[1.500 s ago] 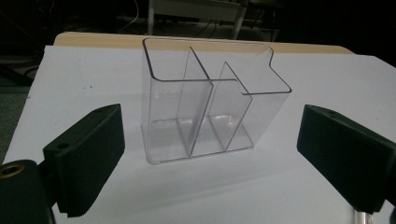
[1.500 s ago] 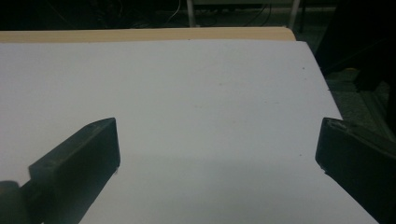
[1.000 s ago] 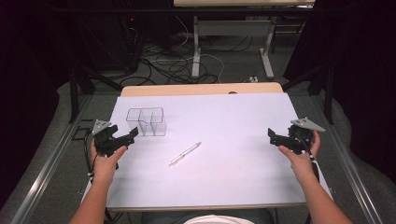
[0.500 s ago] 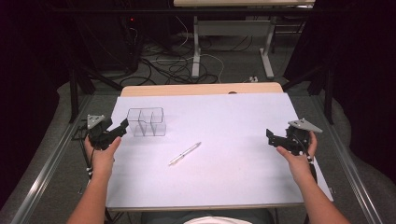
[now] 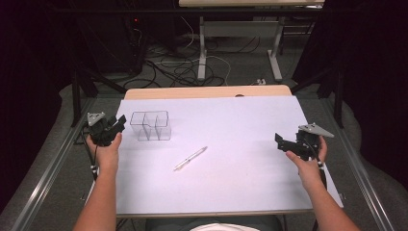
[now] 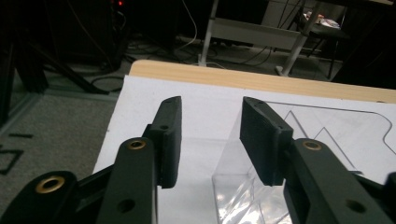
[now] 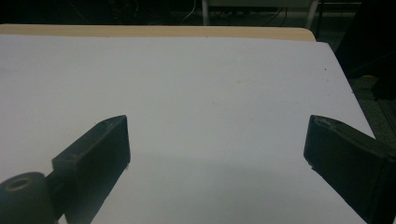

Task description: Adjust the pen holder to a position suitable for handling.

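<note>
**Left gripper at the box's corner, pen lying loose**

White sheeting covers the table (image 5: 231, 125), with a strip of bare wood along its far edge; past that lie a carpeted floor, a tangle of cables (image 5: 183, 67) and the legs of another table (image 5: 202, 53), all dim.

Nearest the person, at mid-table, a pen (image 5: 190, 158) lies flat on the sheet — slanted, untouched, well apart from both grippers.

At the right edge the right gripper (image 5: 284, 142) is held above the sheet, jaws spread wide, nothing between them but white sheet in its own view.

On the left, a little farther out, the left gripper (image 5: 118, 123) points at a clear plastic box (image 5: 150, 125). Its jaws have just been closing and stand partly drawn in. In the left gripper view the box's (image 6: 243, 186) near corner sits low in the gap, close against the right-hand jaw, while bare sheet shows on the inner side of the other jaw — the pads do not yet pinch the wall, so the gripper holds nothing.

The box stands upright near the table's left side, farther out than the pen. Clear partitions split it into compartments, and each one seen from above shows just the sheet through its floor — no contents.
</note>
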